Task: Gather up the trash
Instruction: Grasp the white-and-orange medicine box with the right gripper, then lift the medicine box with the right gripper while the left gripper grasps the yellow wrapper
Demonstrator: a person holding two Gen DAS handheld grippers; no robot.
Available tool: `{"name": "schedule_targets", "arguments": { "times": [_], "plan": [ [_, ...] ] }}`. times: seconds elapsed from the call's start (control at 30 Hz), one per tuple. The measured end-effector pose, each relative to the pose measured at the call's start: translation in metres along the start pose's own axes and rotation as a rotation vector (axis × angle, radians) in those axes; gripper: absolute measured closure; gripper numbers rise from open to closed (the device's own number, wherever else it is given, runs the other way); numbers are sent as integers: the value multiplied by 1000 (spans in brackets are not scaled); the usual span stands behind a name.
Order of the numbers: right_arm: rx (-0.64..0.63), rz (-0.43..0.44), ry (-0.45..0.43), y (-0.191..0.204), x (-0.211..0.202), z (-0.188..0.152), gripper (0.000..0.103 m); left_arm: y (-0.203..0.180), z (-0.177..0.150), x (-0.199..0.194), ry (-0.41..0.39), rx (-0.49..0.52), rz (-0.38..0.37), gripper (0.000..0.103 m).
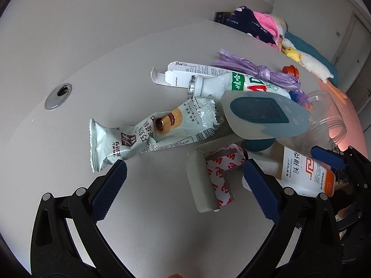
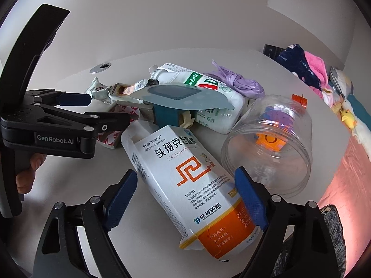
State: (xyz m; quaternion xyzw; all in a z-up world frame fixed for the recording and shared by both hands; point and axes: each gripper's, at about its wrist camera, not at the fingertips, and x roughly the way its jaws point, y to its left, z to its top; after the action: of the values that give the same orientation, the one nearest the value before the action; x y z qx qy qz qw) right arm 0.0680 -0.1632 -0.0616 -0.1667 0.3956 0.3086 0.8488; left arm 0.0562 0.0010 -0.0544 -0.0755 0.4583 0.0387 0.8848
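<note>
A pile of trash lies on the grey table [image 1: 143, 220]. My left gripper [image 1: 183, 176] is open just above the table, with a grey corner guard backed with 3M tape [image 1: 201, 180] between its fingers and a crumpled snack wrapper [image 1: 148, 132] just past its left fingertip. My right gripper [image 2: 185, 185] is open and straddles a white and orange medicine box [image 2: 185, 169]; bare table shows between the left pad and the box, while the right pad sits at the box's edge. The left gripper [image 2: 109, 110] appears at the left of the right wrist view, held by a hand [image 2: 30, 169].
Behind lie a white milk bottle [image 1: 243, 85], a blue-grey lid [image 1: 264, 113], a flattened carton [image 1: 185, 71], a knotted purple bag [image 1: 262, 71] and a clear jar [image 2: 271, 148] on its side. Clothes and plush toys [image 2: 308, 69] lie far right. A black bag [image 2: 331, 231] is at the table's edge.
</note>
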Motion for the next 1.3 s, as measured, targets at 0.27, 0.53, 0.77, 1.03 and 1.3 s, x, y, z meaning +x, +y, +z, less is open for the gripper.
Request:
{"name": "schedule_targets", "arguments": {
  "times": [0.27, 0.53, 0.77, 1.03, 1.3],
  "plan": [
    [-28, -3, 4, 4, 9, -1, 22, 4, 4, 10, 18, -38, -45, 10],
    [-15, 2, 19, 5, 11, -4, 36, -3, 2, 8, 17, 1, -46, 37],
    [68, 55, 9, 0, 1, -10, 62, -4, 0, 10, 5, 19, -74, 59],
    [176, 74, -78, -7, -27, -18, 63, -4, 0, -19, -72, 23, -68, 60],
    [220, 63, -152, -17, -65, -28, 63, -21, -5, -49, -123, 40, -84, 60]
  ]
}}
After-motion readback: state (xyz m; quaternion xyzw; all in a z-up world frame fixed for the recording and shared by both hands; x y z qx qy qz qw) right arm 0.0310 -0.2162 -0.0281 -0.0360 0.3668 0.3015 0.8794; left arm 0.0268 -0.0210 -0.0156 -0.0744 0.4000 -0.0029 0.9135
